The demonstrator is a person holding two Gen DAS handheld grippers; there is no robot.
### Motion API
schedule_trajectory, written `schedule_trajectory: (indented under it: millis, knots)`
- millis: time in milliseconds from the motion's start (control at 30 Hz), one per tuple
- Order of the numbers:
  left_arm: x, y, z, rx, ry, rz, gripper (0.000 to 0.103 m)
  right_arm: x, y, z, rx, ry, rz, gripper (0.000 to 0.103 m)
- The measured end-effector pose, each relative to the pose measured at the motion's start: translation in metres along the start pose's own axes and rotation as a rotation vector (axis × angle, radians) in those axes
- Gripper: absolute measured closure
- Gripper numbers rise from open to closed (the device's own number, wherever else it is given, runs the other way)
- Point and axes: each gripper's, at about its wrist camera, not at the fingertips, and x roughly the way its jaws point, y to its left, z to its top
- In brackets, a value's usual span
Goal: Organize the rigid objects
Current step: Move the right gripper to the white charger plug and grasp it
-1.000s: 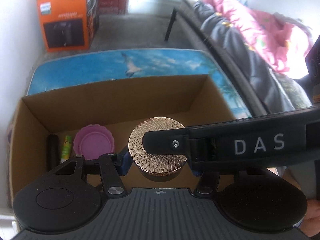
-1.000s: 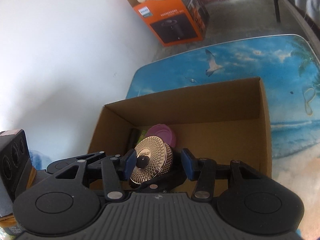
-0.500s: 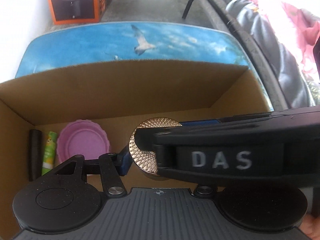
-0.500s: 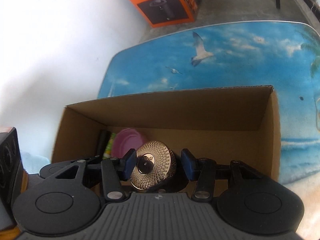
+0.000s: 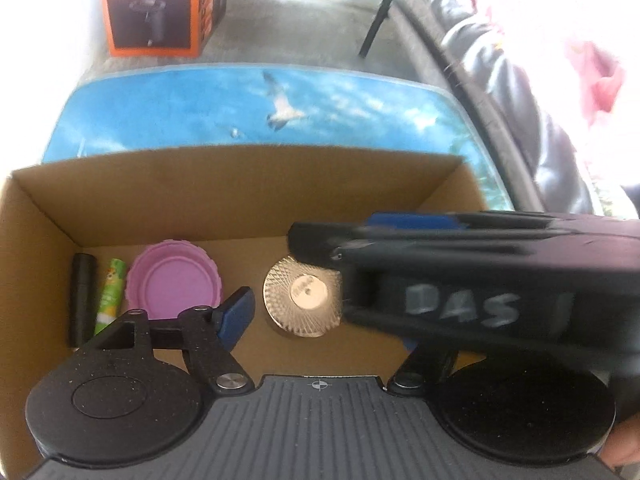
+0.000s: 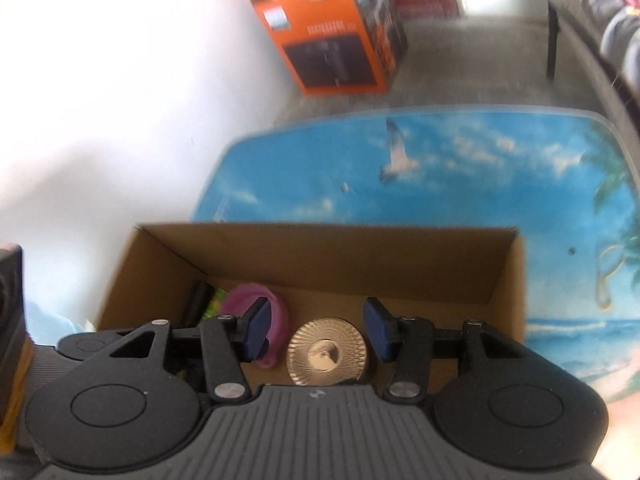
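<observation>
A round gold jar with a patterned lid (image 5: pixel 303 297) lies on the floor of the open cardboard box (image 5: pixel 248 184); it also shows in the right wrist view (image 6: pixel 327 356). My right gripper (image 6: pixel 316 330) is open above it, jaws apart and empty. Its black arm marked DAS (image 5: pixel 464 280) crosses the left wrist view. My left gripper (image 5: pixel 320 312) is open, with one blue pad (image 5: pixel 236 312) showing and the other hidden behind that arm. A pink lid (image 5: pixel 174 280), a green tube (image 5: pixel 110 294) and a black cylinder (image 5: pixel 82 298) lie at the box's left end.
The box stands on a table with a sky and beach print (image 6: pixel 460 168). An orange carton (image 6: pixel 332 44) stands on the floor beyond it. A dark sofa (image 5: pixel 512 92) runs along the right. A white wall (image 6: pixel 100 100) is at the left.
Both grippers let go of the gold jar, which now lies in the box. Both grippers have opened and lifted back from it.
</observation>
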Motion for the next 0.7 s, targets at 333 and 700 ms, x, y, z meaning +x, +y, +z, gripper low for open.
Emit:
schedule_trajectory:
  millis: [333, 700]
  knots:
    - [-0.119, -0.016, -0.091, 0.17, -0.278, -0.002, 0.014, -0.137, 0.018, -0.078, -0.006, -0.323, 0.123, 0.039]
    - [-0.127, -0.001, -0.225, 0.055, -0.4, -0.02, 0.009, -0.131, 0.018, -0.181, 0.087, -0.299, 0.194, 0.038]
